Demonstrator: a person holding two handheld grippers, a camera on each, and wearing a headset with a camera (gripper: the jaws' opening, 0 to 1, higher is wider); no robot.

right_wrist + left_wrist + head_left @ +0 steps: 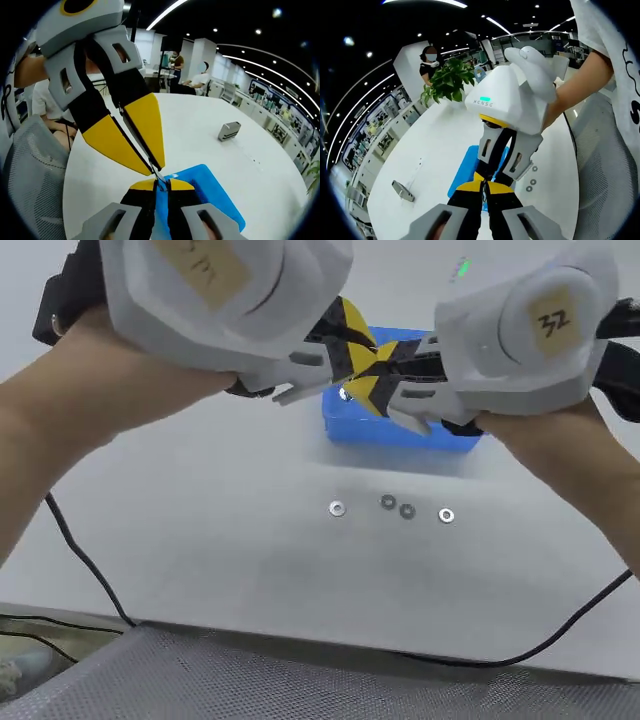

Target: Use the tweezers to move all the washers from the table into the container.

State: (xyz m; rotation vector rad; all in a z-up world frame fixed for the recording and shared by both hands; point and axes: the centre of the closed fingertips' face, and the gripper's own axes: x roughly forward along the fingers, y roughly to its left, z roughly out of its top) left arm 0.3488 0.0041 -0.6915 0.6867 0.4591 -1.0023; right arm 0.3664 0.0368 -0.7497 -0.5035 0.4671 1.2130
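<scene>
The tweezers (158, 178) are gripped between the closed yellow tips of the left gripper (154, 169), which enters the right gripper view from 11 o'clock. Their thin point is set between the nearly closed jaws of the right gripper (162, 186). Whether it is pinched there cannot be told. Both grippers are held over the blue container (400, 430). Four washers (388, 502) are laid in a loose row on the white table (200, 560), at 6 o'clock from the container and apart from it. "32" is handwritten on a yellow label (553, 322) on the right gripper. A second yellow label (205, 265) on the left gripper is cut off and cannot be read. Small grey lettering (482, 104) is printed under a green light on the right gripper's shell, too fine to be read with certainty.
</scene>
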